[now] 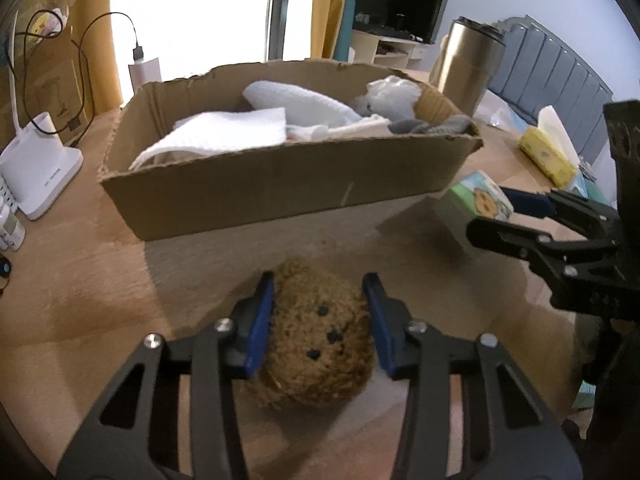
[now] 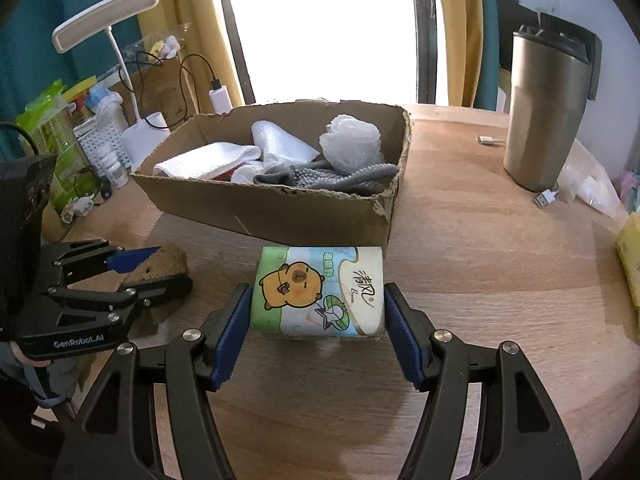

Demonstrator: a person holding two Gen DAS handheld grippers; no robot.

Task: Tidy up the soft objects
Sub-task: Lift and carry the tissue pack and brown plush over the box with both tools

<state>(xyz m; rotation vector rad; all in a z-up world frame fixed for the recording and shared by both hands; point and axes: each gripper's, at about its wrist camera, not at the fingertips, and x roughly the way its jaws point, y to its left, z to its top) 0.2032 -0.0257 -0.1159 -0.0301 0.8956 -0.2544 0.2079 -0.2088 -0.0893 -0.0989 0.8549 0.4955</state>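
A brown fuzzy plush ball (image 1: 316, 336) with black dot eyes sits between the fingers of my left gripper (image 1: 320, 324), which is shut on it just above the wooden table (image 1: 80, 280). My right gripper (image 2: 318, 320) is shut on a soft tissue pack (image 2: 320, 288) printed with a capybara, in front of the cardboard box (image 2: 272, 208). The box (image 1: 280, 188) holds white cloths (image 1: 228, 128), a grey sock (image 2: 320, 176) and a white mesh puff (image 2: 352, 140). The right gripper (image 1: 508, 216) shows at the right of the left wrist view, the left gripper (image 2: 160, 264) at the left of the right wrist view.
A steel tumbler (image 2: 548, 112) stands back right with a USB cable (image 2: 544, 198) by it. A white desk lamp (image 2: 116, 40), charger (image 2: 220, 96) and bottles crowd the back left. A yellow tissue pack (image 1: 548, 152) lies at the right.
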